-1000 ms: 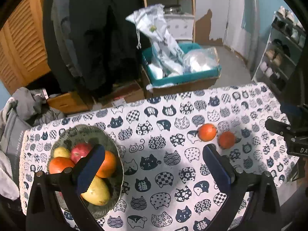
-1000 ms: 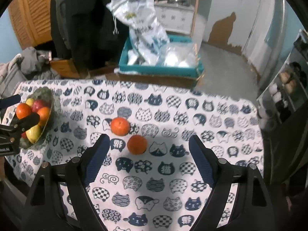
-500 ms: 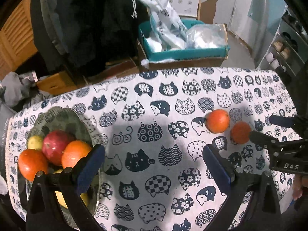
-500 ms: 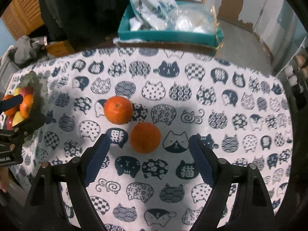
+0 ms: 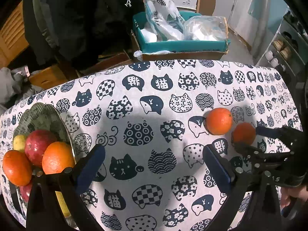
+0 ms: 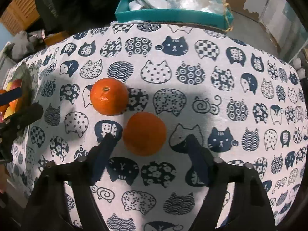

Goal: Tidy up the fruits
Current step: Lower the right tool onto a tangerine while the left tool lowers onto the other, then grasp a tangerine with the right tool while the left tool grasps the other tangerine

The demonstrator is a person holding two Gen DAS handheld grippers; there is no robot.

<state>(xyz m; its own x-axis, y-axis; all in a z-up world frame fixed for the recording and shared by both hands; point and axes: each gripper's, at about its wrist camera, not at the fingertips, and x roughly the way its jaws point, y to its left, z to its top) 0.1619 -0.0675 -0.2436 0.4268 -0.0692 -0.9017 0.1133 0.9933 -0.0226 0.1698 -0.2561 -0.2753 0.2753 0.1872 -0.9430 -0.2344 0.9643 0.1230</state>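
Note:
Two oranges lie on the cat-print tablecloth [image 6: 221, 77]: a far one [image 6: 109, 99] [image 5: 219, 121] and a near one [image 6: 144, 133] [image 5: 243, 134]. My right gripper [image 6: 150, 140] [image 5: 246, 137] points down over the near orange. Its jaws are closing with that orange between them, and gaps still show on both sides. At the left, a green bowl [image 5: 44, 115] [image 6: 25, 73] holds oranges, a red apple [image 5: 39, 144] and yellow fruit. My left gripper [image 5: 153, 154] hangs open over bare cloth beside the bowl, with nothing between its fingers.
Behind the table's far edge stands a teal box [image 5: 182, 45] with plastic bags. Dark coats hang at the back left, and a shoe rack [image 5: 284, 46] is at the right. A hand [image 5: 292, 196] shows at the lower right.
Both grippers have dropped toward the table, so the fruit looks larger. The right jaws have narrowed around the near orange. The left jaws keep the same width.

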